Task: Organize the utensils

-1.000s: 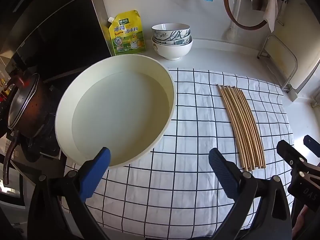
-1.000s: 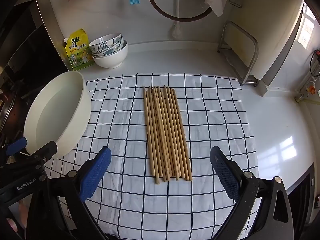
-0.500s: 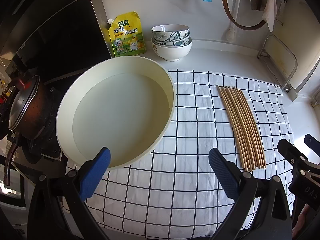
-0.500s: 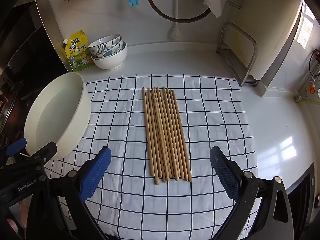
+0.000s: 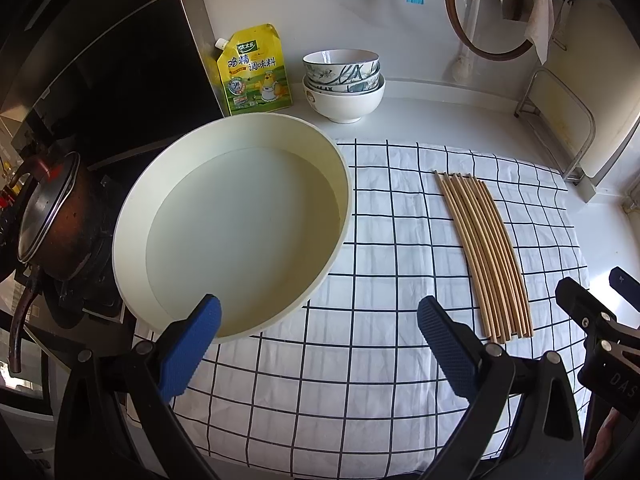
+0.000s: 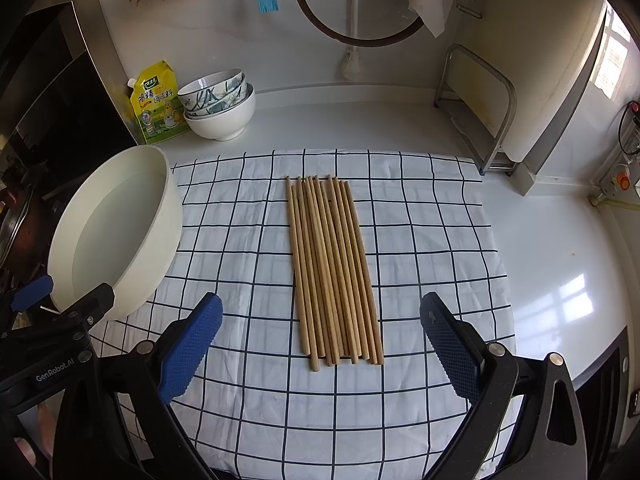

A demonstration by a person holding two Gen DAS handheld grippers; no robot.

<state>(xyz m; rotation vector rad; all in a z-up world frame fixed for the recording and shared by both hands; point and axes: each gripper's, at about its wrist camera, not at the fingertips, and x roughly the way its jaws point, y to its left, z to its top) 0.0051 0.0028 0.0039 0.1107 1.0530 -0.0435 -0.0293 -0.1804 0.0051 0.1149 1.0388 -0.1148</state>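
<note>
Both pairs of jaws are gaping wide with nothing between them: the right gripper (image 6: 320, 338) is hovering just short of the near ends of the row of thin, pale wooden chopsticks (image 6: 334, 268), the left gripper (image 5: 318, 344) is sitting near the wide, shallow cream-coloured round basin (image 5: 336, 248). Those sticks are lying side by side on the white cloth with the dark grid (image 6: 420, 240) covering the desk. They are looking light, stiff and smooth, likely to roll and slip, so pinching several together near mid-length seems safest.
</note>
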